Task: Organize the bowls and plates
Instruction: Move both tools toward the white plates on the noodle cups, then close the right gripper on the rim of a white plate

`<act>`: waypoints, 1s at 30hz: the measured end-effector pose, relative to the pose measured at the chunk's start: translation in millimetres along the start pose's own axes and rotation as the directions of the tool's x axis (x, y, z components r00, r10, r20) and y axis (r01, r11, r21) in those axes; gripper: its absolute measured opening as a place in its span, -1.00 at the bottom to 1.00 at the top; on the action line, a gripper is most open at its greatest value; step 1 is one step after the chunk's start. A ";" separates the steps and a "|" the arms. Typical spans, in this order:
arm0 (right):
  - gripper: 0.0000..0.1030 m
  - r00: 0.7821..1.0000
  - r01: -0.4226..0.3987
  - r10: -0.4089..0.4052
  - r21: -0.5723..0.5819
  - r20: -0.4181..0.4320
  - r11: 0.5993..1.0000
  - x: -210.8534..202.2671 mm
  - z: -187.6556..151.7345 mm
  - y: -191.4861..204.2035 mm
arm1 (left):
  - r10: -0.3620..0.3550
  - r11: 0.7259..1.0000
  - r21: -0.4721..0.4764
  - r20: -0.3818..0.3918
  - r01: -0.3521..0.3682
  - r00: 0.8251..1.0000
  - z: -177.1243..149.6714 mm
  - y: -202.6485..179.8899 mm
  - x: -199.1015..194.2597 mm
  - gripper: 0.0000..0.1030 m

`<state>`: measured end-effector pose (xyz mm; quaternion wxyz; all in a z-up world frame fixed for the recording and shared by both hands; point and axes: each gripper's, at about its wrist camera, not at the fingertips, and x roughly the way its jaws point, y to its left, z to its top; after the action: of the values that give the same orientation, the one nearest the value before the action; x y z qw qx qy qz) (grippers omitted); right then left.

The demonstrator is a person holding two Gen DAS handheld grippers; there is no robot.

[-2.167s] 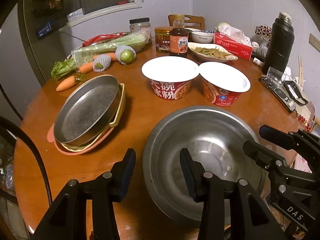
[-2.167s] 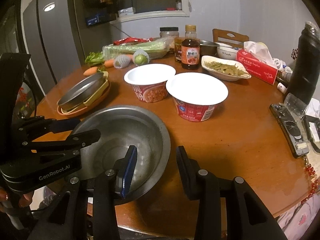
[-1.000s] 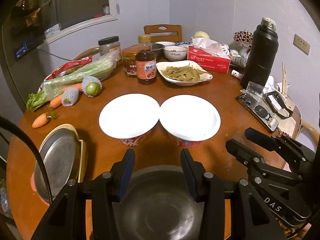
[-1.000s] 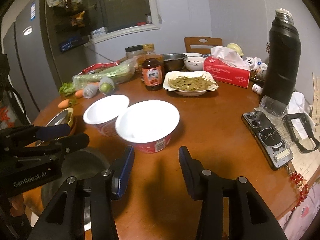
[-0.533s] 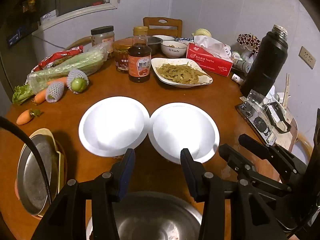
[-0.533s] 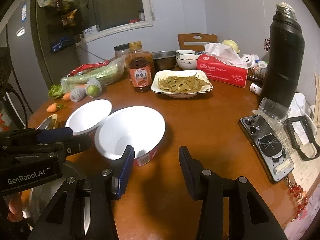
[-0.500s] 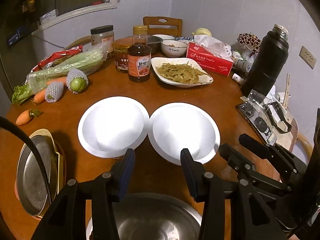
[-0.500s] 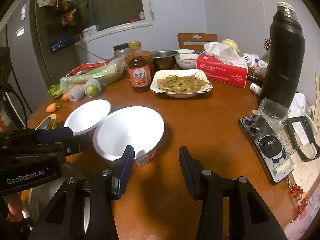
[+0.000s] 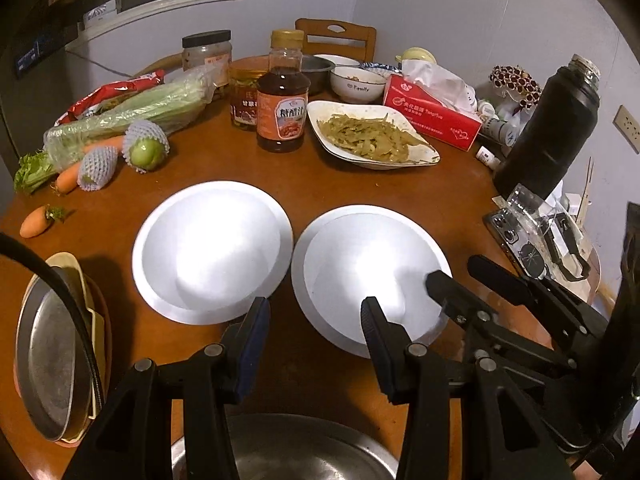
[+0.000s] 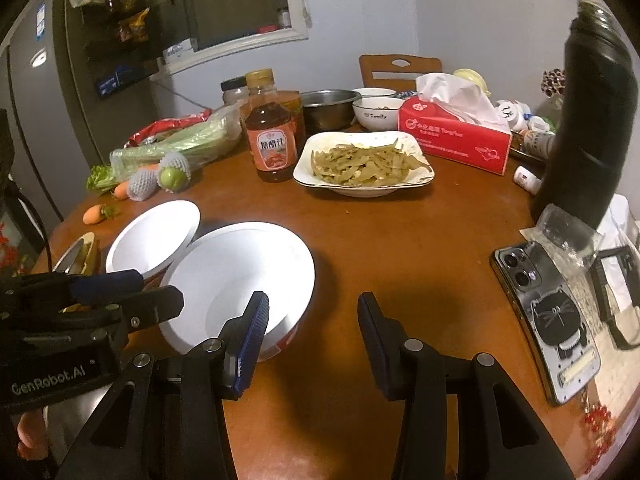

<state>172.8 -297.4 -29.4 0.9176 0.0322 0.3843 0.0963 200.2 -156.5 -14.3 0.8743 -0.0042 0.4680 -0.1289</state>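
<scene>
Two white paper bowls stand side by side on the round wooden table: the left bowl [image 9: 212, 248] [image 10: 154, 236] and the right bowl [image 9: 360, 268] [image 10: 236, 276]. A large steel bowl [image 9: 296, 452] lies under my left gripper [image 9: 314, 320], which is open and empty above the table's near edge. My right gripper [image 10: 312, 316] is open and empty; its left finger hangs over the right bowl's near rim. A steel plate [image 9: 44, 364] lies on a stack of plates at the left.
A white dish of green beans [image 9: 368, 136] [image 10: 362, 164], a sauce bottle [image 9: 282, 96], jars, vegetables [image 9: 120, 120], a tissue box [image 10: 456, 132], a black flask [image 10: 588, 120], a phone [image 10: 548, 320] and a steel bowl [image 10: 328, 108] crowd the far and right sides.
Both grippers have risen and moved forward from the large steel bowl to over the two white bowls. Both stay open.
</scene>
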 end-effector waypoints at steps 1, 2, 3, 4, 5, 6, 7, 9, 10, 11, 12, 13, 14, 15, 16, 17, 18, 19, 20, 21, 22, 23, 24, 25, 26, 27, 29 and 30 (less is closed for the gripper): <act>-0.08 1.000 -0.009 0.009 -0.003 -0.003 1.000 2.2 0.8 0.4 | 0.001 1.000 -0.003 -0.006 -0.001 1.000 -0.1 -0.3 1.8 -0.09; -0.10 1.000 -0.019 0.019 -0.006 -0.010 1.000 5.0 1.3 0.8 | 0.003 1.000 -0.004 -0.010 -0.003 1.000 -0.2 -0.5 3.5 -0.09; -0.15 1.000 -0.026 0.026 -0.009 -0.014 1.000 7.3 1.7 1.1 | 0.004 1.000 -0.005 -0.016 -0.004 1.000 -0.3 -0.8 5.3 -0.09; -0.17 0.999 -0.033 0.033 -0.011 -0.022 0.999 10.3 1.9 1.2 | 0.005 1.000 -0.008 -0.021 -0.005 1.000 -0.4 -0.6 6.9 -0.09; -0.20 0.999 -0.034 0.034 -0.013 -0.026 0.999 12.3 2.3 1.6 | 0.005 1.000 -0.009 -0.022 -0.005 1.000 -0.2 -0.5 7.7 -0.09; -0.24 0.999 -0.040 0.040 -0.016 -0.027 0.999 13.7 2.2 1.6 | 0.002 1.000 -0.011 -0.025 -0.003 1.000 -0.1 -0.3 8.9 -0.09; -0.25 0.998 -0.049 0.048 -0.015 -0.026 0.999 14.5 1.6 1.4 | 0.001 1.000 -0.014 -0.028 -0.001 1.000 -0.4 -0.2 9.8 -0.09; -0.28 0.998 -0.054 0.053 -0.019 -0.034 0.998 16.4 0.5 1.1 | -0.011 1.000 -0.020 -0.036 0.010 0.999 -0.9 0.3 12.4 -0.09; -0.30 0.998 -0.059 0.058 -0.021 -0.033 0.998 16.5 0.1 1.3 | -0.018 1.000 -0.023 -0.039 0.017 0.999 -1.2 0.3 13.3 -0.10; -0.36 0.997 -0.070 0.070 -0.017 -0.035 0.997 17.0 -0.6 0.8 | -0.026 0.999 -0.023 -0.043 0.025 0.999 -1.7 -0.2 13.9 -0.11; -0.41 0.996 -0.080 0.079 -0.013 -0.039 0.997 17.3 -1.5 0.5 | -0.027 0.999 -0.020 -0.046 0.026 0.999 -2.2 -1.0 14.5 -0.11; -0.44 0.996 -0.084 0.083 -0.016 -0.039 0.996 17.0 -2.4 0.9 | -0.028 1.000 -0.016 -0.046 0.027 0.999 -2.7 -1.7 14.4 -0.12; -0.49 0.996 -0.086 0.085 -0.020 -0.037 0.996 16.3 -2.9 1.3 | -0.036 0.999 -0.010 -0.043 0.035 0.998 -3.2 -2.7 13.6 -0.13; -0.52 0.995 -0.092 0.091 -0.021 -0.036 0.996 15.8 -3.4 1.3 | -0.041 0.999 -0.007 -0.042 0.041 0.998 -3.8 -3.3 12.8 -0.15; -0.53 0.994 -0.101 0.100 -0.015 -0.036 0.995 15.1 -4.1 0.7 | -0.046 0.999 -0.004 -0.039 0.046 0.998 -4.3 -4.4 11.7 -0.18; -0.54 0.994 -0.107 0.106 -0.012 -0.035 0.994 13.9 -5.0 0.5 | -0.049 0.999 0.002 -0.035 0.049 0.998 -4.8 -5.6 10.5 -0.18; -0.55 0.994 -0.109 0.108 -0.013 -0.032 0.994 12.5 -5.8 0.5 | -0.049 0.999 0.008 -0.031 0.049 0.998 -5.3 -6.9 9.2 -0.19; -0.55 0.993 -0.110 0.110 -0.011 -0.032 0.994 11.5 -6.4 0.1 | -0.050 0.999 0.013 -0.027 0.050 0.998 -5.6 -8.1 8.0 -0.19; -0.55 0.993 -0.113 0.112 -0.007 -0.031 0.994 10.0 -7.0 -0.3 | -0.050 0.999 0.017 -0.023 0.050 0.998 -5.8 -9.0 6.5 -0.19; -0.56 0.993 -0.114 0.113 -0.005 -0.030 0.994 8.5 -7.9 -0.4 | -0.050 0.999 0.019 -0.021 0.051 0.999 -5.8 -9.7 5.6 -0.19; -0.56 0.993 -0.115 0.115 -0.004 -0.028 0.993 6.8 -8.9 -0.4 | -0.053 0.998 0.019 -0.019 0.053 0.998 -5.8 -10.1 4.7 -0.19; -0.56 0.993 -0.116 0.116 -0.001 -0.029 0.993 5.7 -9.3 -0.1 | -0.055 0.998 0.020 -0.015 0.056 0.998 -6.1 -10.6 3.3 -0.19; -0.56 0.993 -0.116 0.116 0.000 -0.029 0.993 3.9 -10.4 0.1 | -0.056 0.998 0.023 -0.011 0.056 0.998 -6.6 -11.3 1.5 -0.19; -0.57 0.993 -0.115 0.115 -0.004 -0.026 0.993 1.1 -11.6 1.1 | -0.057 0.998 0.027 -0.007 0.057 0.998 -7.3 -12.2 -1.0 -0.19; -0.57 0.993 -0.116 0.116 -0.003 -0.023 0.993 -1.1 -12.3 1.5 | -0.057 0.998 0.029 -0.004 0.057 0.998 -7.2 -13.0 -2.2 -0.19; -0.57 0.993 -0.117 0.117 0.000 -0.020 0.993 -3.7 -13.1 1.7 | -0.057 0.998 0.033 0.002 0.057 0.998 -7.3 -14.0 -4.3 -0.19; -0.57 0.993 -0.116 0.116 0.002 -0.012 0.993 -7.4 -13.3 2.2 | -0.058 0.998 0.039 0.011 0.057 0.998 -7.3 -14.9 -7.9 -0.19; -0.57 0.993 -0.115 0.115 0.003 -0.010 0.993 -9.0 -12.9 2.1 | -0.058 0.998 0.040 0.017 0.058 0.998 -7.6 -15.1 -10.3 -0.19</act>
<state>157.2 -297.3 -31.9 0.9086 0.0552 0.3864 0.1487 185.2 -167.9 -8.2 0.8742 -0.0016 0.4572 -0.1634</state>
